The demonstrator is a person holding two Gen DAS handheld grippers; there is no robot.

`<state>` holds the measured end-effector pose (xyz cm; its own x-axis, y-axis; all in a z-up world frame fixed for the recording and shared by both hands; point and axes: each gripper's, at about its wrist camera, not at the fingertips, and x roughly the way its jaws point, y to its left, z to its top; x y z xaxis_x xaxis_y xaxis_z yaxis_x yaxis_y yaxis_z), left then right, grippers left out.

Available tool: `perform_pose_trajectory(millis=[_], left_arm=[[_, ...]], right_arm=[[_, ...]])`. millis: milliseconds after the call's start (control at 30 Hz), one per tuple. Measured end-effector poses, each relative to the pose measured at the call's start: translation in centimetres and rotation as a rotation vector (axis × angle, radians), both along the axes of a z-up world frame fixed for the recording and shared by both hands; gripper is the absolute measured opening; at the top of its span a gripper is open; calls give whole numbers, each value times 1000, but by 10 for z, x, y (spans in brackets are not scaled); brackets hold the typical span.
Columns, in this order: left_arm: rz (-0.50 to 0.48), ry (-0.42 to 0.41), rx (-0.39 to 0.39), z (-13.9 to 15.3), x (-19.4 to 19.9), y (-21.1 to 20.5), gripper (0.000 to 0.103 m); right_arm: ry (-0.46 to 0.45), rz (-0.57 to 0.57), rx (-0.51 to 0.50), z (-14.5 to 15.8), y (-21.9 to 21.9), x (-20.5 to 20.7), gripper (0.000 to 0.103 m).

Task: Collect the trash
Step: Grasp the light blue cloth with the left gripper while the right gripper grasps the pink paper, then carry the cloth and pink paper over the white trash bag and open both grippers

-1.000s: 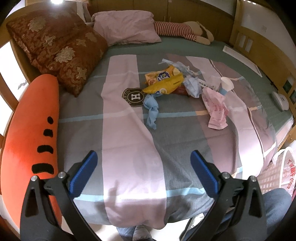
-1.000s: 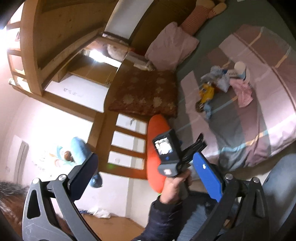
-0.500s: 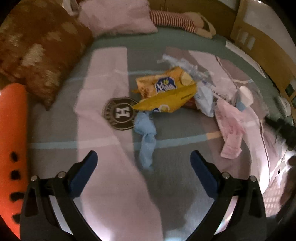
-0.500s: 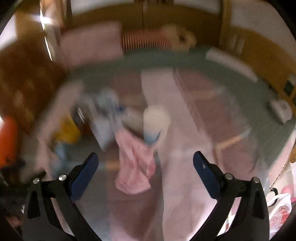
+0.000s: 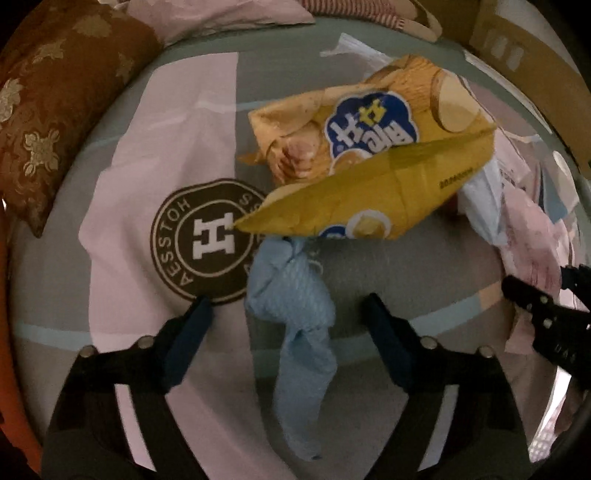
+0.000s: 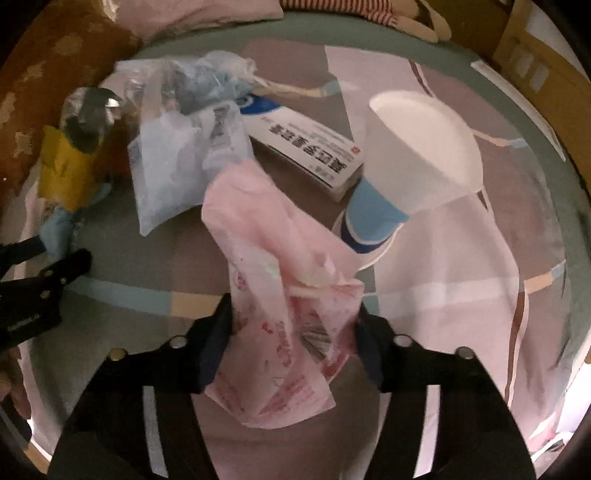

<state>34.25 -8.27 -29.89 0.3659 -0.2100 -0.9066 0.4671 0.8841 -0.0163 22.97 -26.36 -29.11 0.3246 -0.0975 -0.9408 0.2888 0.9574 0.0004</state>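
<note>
Trash lies in a heap on the striped bedsheet (image 5: 155, 122). In the left wrist view a crumpled light blue cloth (image 5: 291, 306) sits between the fingers of my left gripper (image 5: 284, 317). Its jaws are closing, with gaps left on both sides of the cloth. A yellow chip bag (image 5: 369, 177) lies just beyond. In the right wrist view my right gripper (image 6: 295, 317) is closing on a pink wrapper (image 6: 273, 258), and both pads touch its bunched edges. A white and blue paper cup (image 6: 406, 147) lies tipped over beside it.
A white printed box (image 6: 306, 144) and a clear plastic bag (image 6: 177, 155) lie behind the pink wrapper. A brown patterned pillow (image 5: 55, 110), a pink pillow (image 5: 221, 14) and a striped soft toy (image 6: 369, 14) sit at the head. The wooden bed frame (image 5: 535, 55) runs along the right.
Both grippers came down close over the trash on the bed. The right one swung from facing the room to the bed. Both pairs of jaws narrowed, the right onto the pink wrapper.
</note>
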Motion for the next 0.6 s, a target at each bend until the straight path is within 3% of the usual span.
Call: perform_pose_trajectory(millis=[33, 67, 133, 233, 333, 467, 533, 600], left_arm=[[6, 6, -9, 5, 1, 5, 38], [14, 27, -22, 9, 1, 11, 28], [37, 116, -117, 24, 1, 31, 27], [36, 94, -149, 57, -14, 50, 27], [26, 30, -252, 110, -39, 75, 26], [25, -132, -395, 171, -96, 102, 27], [28, -206, -441, 186, -126, 106, 27], [9, -273, -440, 193, -157, 103, 27]], right_arm=[[6, 3, 24, 1, 0, -1, 38], [6, 5, 60, 6, -1, -4, 37], [-9, 15, 96, 20, -2, -12, 32], [-63, 35, 149, 50, 1, -35, 31], [-178, 35, 136, 93, 2, -62, 31], [-365, 8, 125, 134, 5, -106, 31], [-421, 2, 133, 147, 11, -119, 31], [-453, -13, 79, 154, 15, -133, 31]])
